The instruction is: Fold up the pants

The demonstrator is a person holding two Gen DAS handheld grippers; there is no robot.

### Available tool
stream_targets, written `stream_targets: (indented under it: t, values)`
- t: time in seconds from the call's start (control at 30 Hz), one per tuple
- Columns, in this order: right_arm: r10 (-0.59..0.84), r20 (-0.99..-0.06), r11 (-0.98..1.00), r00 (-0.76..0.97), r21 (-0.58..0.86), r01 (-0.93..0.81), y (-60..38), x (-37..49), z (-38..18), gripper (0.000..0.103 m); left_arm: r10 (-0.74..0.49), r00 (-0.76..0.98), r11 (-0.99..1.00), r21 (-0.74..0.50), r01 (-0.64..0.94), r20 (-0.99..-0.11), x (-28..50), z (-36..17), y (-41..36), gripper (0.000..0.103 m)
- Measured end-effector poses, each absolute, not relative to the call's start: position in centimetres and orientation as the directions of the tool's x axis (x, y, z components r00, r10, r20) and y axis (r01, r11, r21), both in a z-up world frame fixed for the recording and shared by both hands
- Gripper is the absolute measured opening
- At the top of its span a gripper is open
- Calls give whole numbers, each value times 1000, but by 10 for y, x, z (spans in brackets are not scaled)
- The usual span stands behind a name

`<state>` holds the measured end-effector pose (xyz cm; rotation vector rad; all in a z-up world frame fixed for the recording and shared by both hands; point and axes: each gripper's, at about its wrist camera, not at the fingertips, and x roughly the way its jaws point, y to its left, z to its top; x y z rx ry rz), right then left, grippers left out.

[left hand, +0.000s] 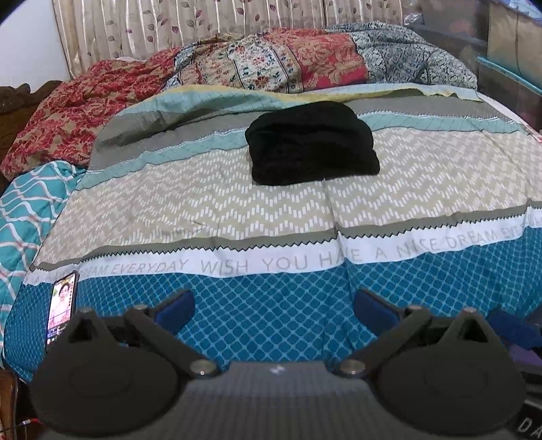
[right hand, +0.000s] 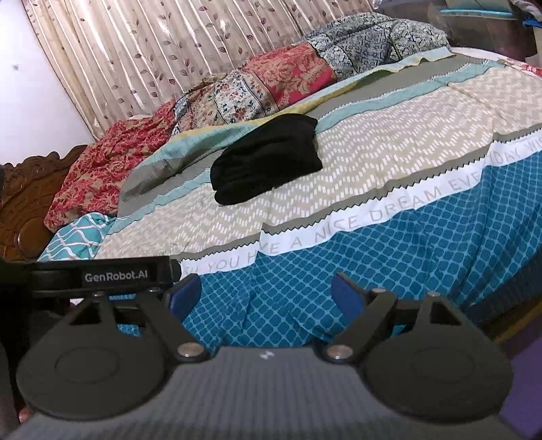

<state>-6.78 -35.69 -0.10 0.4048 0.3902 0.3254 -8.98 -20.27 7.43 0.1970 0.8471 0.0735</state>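
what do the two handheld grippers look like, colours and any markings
Both the left gripper and right gripper have matte black bodies with round discs, angled black link arms with silver pivot screws, and blue finger pads. One side bar reads "GenRobot.AI".

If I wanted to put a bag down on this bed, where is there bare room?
Free: the beige zigzag band in front of and to both sides of the folded black pants, and the blue diamond strip at the near edge, right of the phone. Crowded: the far side, where patchwork quilts are heaped along the curtain.
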Motion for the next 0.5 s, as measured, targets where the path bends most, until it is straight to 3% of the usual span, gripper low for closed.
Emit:
stream_targets:
  t: [0.5]
  values:
    - [364,-376,863,852,479,-157,-364,-51,-16,86,146,643,977,213,27,-751,-77,58,-200,103]
